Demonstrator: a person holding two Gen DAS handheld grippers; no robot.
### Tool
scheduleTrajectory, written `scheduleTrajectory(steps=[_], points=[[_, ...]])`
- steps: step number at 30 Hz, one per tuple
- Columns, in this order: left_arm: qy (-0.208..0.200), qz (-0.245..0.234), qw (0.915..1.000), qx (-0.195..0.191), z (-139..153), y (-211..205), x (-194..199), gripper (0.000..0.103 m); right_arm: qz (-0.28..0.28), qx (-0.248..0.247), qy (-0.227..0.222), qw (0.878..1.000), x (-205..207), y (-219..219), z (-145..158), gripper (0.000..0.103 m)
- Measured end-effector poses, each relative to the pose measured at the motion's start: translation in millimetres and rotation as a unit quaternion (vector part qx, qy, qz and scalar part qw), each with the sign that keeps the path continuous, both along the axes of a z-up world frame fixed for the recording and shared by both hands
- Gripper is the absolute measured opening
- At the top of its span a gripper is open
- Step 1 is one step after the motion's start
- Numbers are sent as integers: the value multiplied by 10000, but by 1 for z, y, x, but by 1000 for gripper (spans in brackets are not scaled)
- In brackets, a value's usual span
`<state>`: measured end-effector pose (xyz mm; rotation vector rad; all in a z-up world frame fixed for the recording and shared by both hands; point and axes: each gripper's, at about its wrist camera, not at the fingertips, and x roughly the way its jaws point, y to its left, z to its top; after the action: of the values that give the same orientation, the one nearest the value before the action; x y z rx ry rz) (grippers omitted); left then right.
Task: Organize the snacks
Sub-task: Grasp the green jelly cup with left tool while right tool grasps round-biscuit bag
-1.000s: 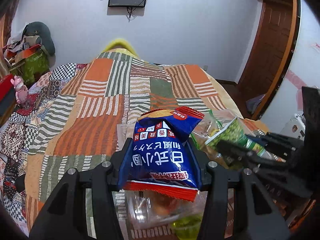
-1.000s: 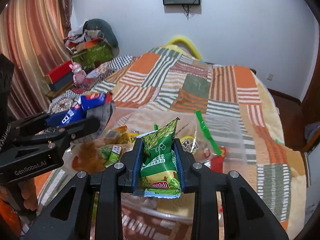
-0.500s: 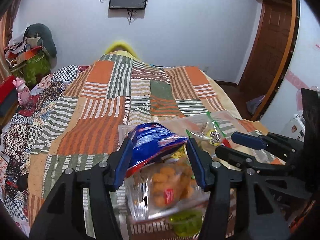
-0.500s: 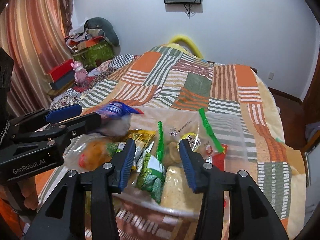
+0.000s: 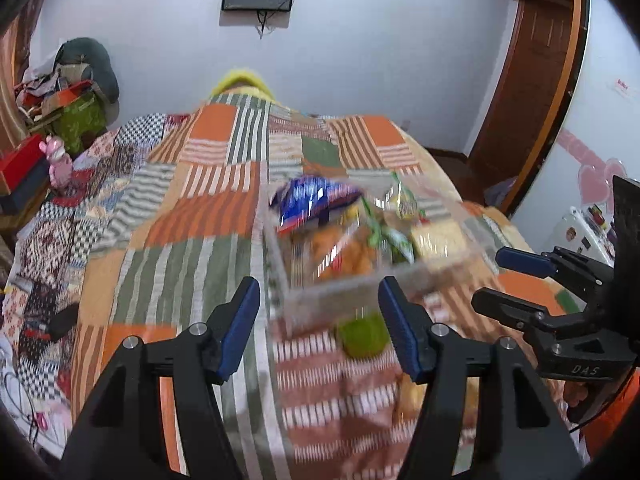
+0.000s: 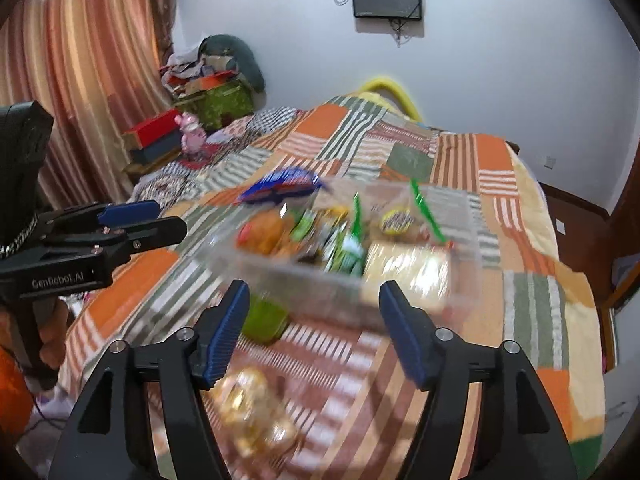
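- Two sets of fingers are mine, and both are spreading apart with nothing between them: my left gripper at the bottom centre of the left wrist view, my right gripper at the bottom centre of the right wrist view
- The clear plastic box sits on the bed's patchwork blanket, just past my fingertips, right of centre in the left view and at the centre of the right view
- The blue snack bag lies at the box's far left corner, its top sticking above the rim; in the right view it shows as a blue streak at the upper left of the box
- The green snack packet lies in the middle of the box among other wrappers, blurred
- An orange snack bag fills the near left part of the box
- A green round thing rests on the blanket just in front of the box, outside it
- A gold-wrapped snack lies on the blanket, low in the right view, also outside the box
- Each gripper shows at the other view's edge, well clear of the box
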<state>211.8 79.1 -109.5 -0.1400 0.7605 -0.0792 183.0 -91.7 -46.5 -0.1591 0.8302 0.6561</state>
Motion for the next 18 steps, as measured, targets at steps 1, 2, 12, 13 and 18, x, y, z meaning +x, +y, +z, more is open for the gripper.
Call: scheduleTrajectory(steps=[1,2,12,13,18], points=[[47,-3,10000,19,-3,0,-6,61,47,-20,76,10000,-6,1,-4,65],[101,-3,9999,41,-7,-1,-13,61,83,-40,151,9998,-11,2,-8,65],[637,-104,9978,-122,-44,-9,-53,61,450,-568,736,9946,-20,29,-63,65],[680,-117,9975,-123,-47,-11,-53,61,447,-556,815,9941,-17,29,-67,65],[779,-174,9965,-229,-57,-19,-38,61,397,-461,890,9942,-11,20,-70,44]])
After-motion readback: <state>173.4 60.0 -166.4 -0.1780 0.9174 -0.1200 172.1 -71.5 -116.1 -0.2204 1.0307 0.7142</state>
